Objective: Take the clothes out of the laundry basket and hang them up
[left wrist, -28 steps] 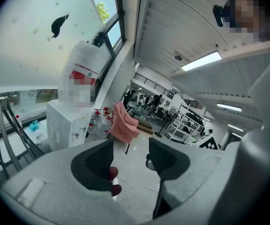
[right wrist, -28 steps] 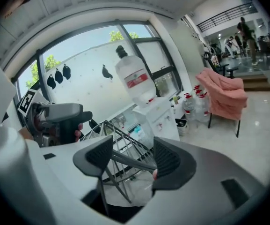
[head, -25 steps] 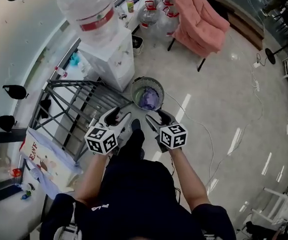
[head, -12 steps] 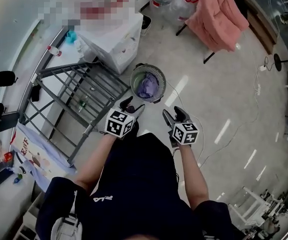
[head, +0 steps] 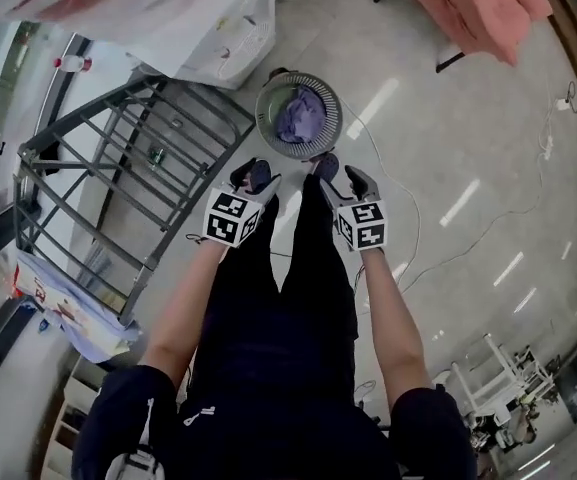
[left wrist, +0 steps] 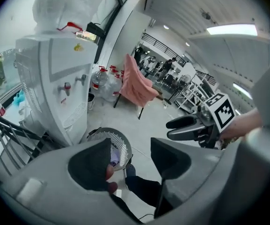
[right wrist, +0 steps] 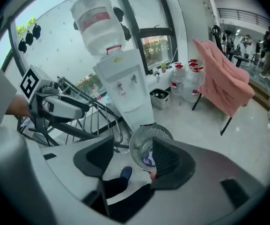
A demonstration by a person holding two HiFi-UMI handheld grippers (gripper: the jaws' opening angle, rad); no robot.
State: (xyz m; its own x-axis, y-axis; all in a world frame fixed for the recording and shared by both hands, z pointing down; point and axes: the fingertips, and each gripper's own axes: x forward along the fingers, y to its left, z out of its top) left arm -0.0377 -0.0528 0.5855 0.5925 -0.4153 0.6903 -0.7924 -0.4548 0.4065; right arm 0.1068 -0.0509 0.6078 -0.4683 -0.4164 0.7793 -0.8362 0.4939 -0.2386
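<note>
On the floor just beyond the person's feet, laundry basket [head: 265,126] standing with purple clothes [head: 300,116] lying inside, left tool [head: 251,175] hovering near its near rim, jaws spread, just having been opening, nothing between them, right tool [head: 343,175] hovering alongside, spread and empty, drying rack [head: 118,168] standing at left.

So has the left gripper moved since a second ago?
Yes. The left gripper has closed in on the laundry basket, its tips now beside the rim. Its jaws have just been opening, with nothing between them.
</note>
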